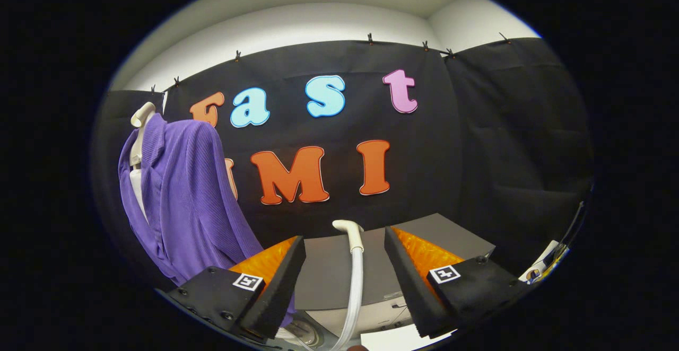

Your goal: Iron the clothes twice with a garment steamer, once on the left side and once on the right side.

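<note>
Our gripper sits wide open with nothing held; the gap between the fingers is far wider than the steamer hose running up through it. Neither finger touches the hose or the white steamer head at its top, which stands upright just ahead of the fingertips, roughly centred between them.

The steamer base unit sits low between the fingers, with a grey box behind the hose. A white sheet lies beside the base, toward our right finger. We can't tell what the base stands on, desk or floor.

The purple garment hangs on a pale mannequin form, off to our left and beyond the left finger, well apart from the steamer head. It hangs loose, front open, and we can't tell from here whether any part has been steamed.

Progress, as we judge it: at the very start. The steamer head isn't grasped yet, and it sits nowhere near the garment. All still to do: close on the head or its neck, carry it over to the garment, one pass down the left side, one down the right.

Risk we see: hose drag while swinging left toward the garment.
</note>
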The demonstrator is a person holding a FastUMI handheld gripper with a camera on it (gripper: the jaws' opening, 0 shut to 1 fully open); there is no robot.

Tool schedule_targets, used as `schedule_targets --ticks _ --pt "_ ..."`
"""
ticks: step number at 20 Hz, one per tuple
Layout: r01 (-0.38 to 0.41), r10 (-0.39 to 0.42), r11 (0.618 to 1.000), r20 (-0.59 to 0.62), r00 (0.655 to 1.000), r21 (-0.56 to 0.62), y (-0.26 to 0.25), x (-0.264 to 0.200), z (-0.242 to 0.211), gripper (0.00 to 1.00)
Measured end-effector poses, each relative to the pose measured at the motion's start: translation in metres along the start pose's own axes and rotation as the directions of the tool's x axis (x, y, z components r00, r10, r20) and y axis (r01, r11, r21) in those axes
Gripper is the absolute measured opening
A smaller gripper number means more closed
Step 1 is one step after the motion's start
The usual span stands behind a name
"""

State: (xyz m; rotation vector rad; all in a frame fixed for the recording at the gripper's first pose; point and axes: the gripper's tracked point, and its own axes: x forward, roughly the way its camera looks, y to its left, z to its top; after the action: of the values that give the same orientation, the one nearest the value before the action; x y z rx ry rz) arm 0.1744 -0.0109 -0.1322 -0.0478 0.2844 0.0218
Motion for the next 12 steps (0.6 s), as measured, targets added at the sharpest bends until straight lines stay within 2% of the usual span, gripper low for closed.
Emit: schedule_targets --ticks 8,12 --pt "0.005 -0.020 0.996 -0.177 0.984 -0.084 -0.016 0.114 -0.059 0.99" --pt "0.007 -0.026 0.997 -0.247 0.969 -0.076 -0.024 0.175 -0.078 0.99"
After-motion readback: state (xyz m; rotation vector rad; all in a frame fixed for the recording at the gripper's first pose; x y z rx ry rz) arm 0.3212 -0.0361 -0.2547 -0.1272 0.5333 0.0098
